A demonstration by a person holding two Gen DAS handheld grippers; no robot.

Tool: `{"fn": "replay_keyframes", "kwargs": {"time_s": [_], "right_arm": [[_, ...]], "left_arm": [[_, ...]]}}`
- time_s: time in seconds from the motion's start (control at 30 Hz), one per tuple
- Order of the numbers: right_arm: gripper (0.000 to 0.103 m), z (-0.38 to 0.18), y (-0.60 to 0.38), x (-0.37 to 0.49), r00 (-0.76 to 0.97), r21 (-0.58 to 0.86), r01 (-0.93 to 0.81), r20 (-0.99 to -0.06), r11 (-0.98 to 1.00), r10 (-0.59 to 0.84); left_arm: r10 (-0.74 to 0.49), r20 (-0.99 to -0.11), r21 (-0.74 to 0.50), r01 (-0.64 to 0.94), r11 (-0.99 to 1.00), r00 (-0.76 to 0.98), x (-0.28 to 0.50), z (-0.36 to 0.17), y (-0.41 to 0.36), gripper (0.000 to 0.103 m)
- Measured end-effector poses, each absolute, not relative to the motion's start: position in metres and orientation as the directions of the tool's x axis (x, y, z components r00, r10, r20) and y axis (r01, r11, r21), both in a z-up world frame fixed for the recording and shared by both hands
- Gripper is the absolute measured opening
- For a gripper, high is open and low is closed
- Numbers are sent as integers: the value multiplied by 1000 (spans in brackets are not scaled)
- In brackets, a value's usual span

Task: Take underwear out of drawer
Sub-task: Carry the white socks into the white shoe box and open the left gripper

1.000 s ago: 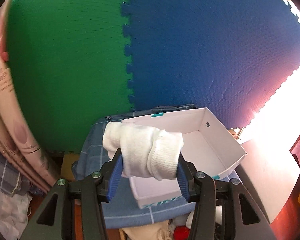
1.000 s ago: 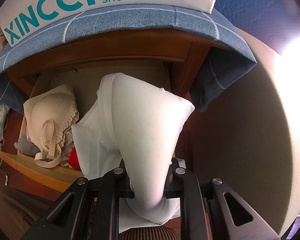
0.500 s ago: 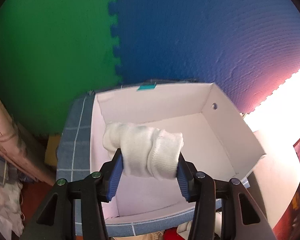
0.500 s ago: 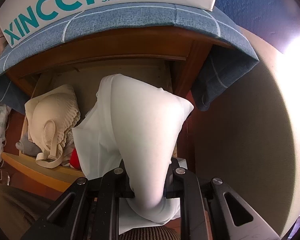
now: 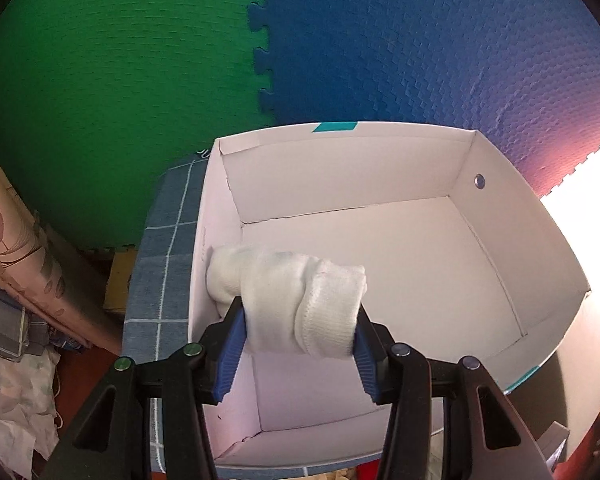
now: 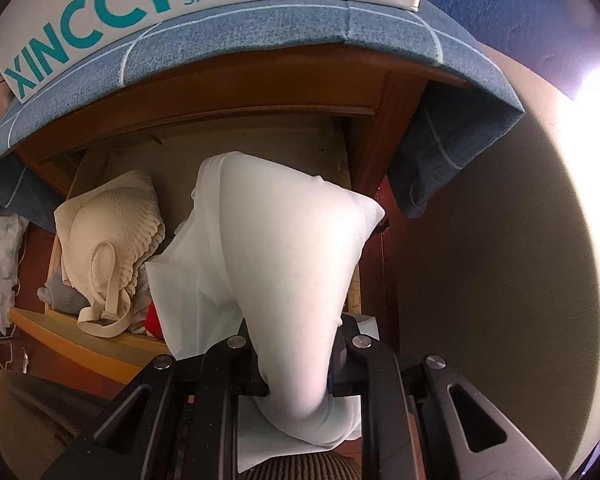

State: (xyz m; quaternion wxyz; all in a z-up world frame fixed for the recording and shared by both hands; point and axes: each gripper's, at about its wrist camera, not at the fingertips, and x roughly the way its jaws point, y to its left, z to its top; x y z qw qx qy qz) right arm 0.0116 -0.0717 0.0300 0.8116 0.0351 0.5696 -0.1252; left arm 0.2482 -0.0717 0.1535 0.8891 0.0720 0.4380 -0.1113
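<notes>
The left gripper (image 5: pixel 298 334) is holding a rolled white knit bundle (image 5: pixel 288 300) over the near left part of an open white shoe box (image 5: pixel 476 160). Its jaws are pinching the roll from both sides, with the blue pads (image 5: pixel 230 354) pressing into the fabric. The box is sitting on a blue checked cloth (image 5: pixel 168 248), with green and blue foam mats (image 5: pixel 400 40) beyond it.

The right gripper (image 6: pixel 300 384) is pointing down at the open wooden drawer (image 6: pixel 84 332) below the box. Its jaws are pressed nearly together on a gathered fold of thin white fabric (image 6: pixel 292 248), which is draping over the drawer opening. Whether this fabric is a garment or a bag cannot be told from this view.

Further underwear is lying in the left part of the drawer: a cream ribbed bra (image 6: pixel 116 232) with a loose strap loop, resting on grey and red items.

Handling notes, as a judgement: all these items are probably light, soft and limp. They are likely to sag and trail when lifted, and a strap may be snagging on the drawer front. A hold on a bunched fold or a thick rolled section is likely more secure than one on a single thin edge. The knit roll is compressing under the pads, so it is unlikely to be slipping.
</notes>
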Motion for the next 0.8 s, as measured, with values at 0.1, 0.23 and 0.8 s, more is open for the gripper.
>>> {"fn": "replay_keyframes", "kwargs": {"time_s": [0.1,0.23,0.8], "right_arm": [[17,30,-71,12,319,-87,244,-933,966,-165],[17,29,-70,12,317,-89,245,-934,966,-166],[18,29,-69,13,316,-93,245,-933,965,-170]], "left_arm": [[-131,-792,30,253,967,596,248,154,-67,50],[-111,-796,44,239,970,595,246,153,-62,50],[-57,-782,93,206,974,621,238,161,-66,58]]}}
